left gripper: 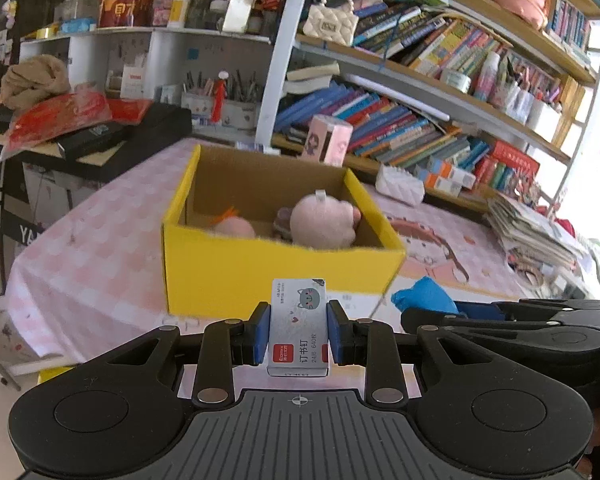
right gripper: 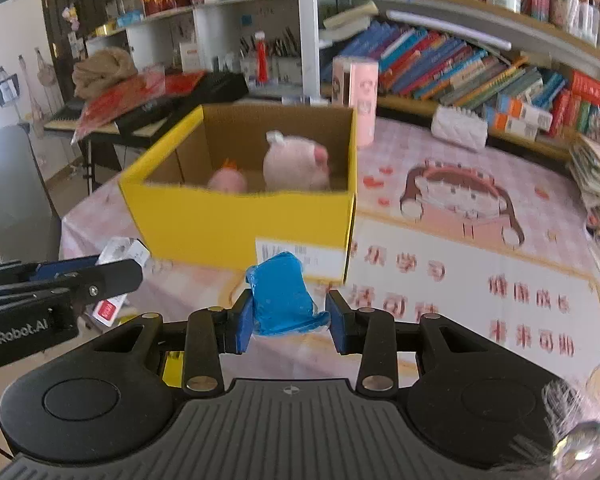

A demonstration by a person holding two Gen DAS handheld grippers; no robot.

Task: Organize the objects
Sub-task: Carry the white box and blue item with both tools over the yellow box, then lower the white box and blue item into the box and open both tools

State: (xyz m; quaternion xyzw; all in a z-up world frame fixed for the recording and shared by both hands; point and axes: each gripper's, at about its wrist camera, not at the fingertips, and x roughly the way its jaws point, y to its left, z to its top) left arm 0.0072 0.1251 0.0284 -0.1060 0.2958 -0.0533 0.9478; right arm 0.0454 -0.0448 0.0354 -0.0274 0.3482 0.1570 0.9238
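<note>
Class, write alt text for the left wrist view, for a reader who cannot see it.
The left claw grips a small staple box upright between its blue pads, in front of an open yellow cardboard box holding two pink plush toys. The box sits on a pink checked tablecloth, with crowded bookshelves behind.

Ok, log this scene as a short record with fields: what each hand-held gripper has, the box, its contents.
left hand-held gripper: shut on staples box, upright between the pads
right hand-held gripper: around blue packet; right pad looks apart from it
container: yellow box, open top, on the pink tablecloth
contents: two pink plush toys
items still outside the box: staples box, blue packet
</note>
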